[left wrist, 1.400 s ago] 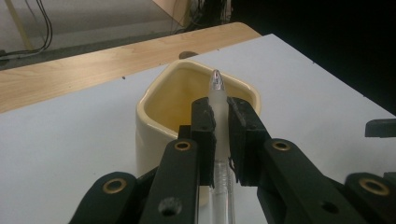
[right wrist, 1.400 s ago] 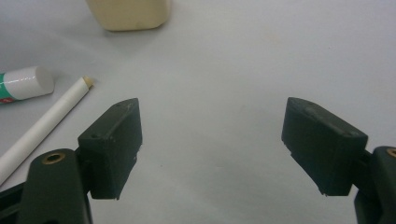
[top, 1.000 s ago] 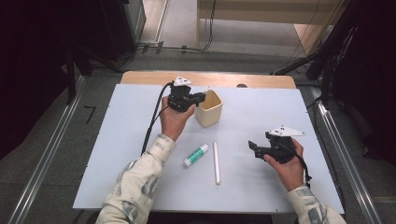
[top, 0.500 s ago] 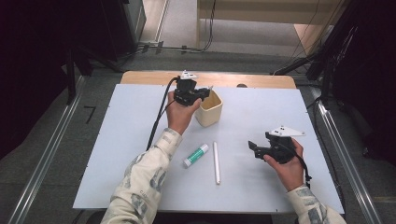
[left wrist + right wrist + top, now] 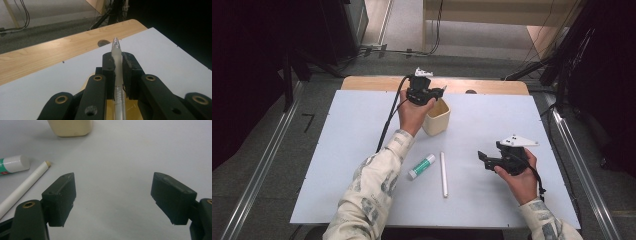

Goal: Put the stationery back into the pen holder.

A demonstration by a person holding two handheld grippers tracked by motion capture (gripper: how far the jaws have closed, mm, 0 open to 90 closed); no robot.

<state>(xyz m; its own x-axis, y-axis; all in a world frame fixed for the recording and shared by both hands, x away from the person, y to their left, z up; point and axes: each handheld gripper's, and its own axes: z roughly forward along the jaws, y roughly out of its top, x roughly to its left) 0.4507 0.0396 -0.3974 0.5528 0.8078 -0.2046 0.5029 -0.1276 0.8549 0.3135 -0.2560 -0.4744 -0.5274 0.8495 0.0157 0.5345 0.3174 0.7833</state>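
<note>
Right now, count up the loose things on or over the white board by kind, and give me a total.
Pens: 2 (a clear pen clamped in the left gripper, a white pen lying on the board)
Glue sticks: 1 (glue stick, green and white)
Cups: 1 (cream cup)
Total: 4

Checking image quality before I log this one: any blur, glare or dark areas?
High view: soft, room edges black, white table evenly lit. Left gripper view: clear pen sharp, far corner dark. Right gripper view: jaws in focus, beige cup slightly soft, faint shadow beside it.
</note>
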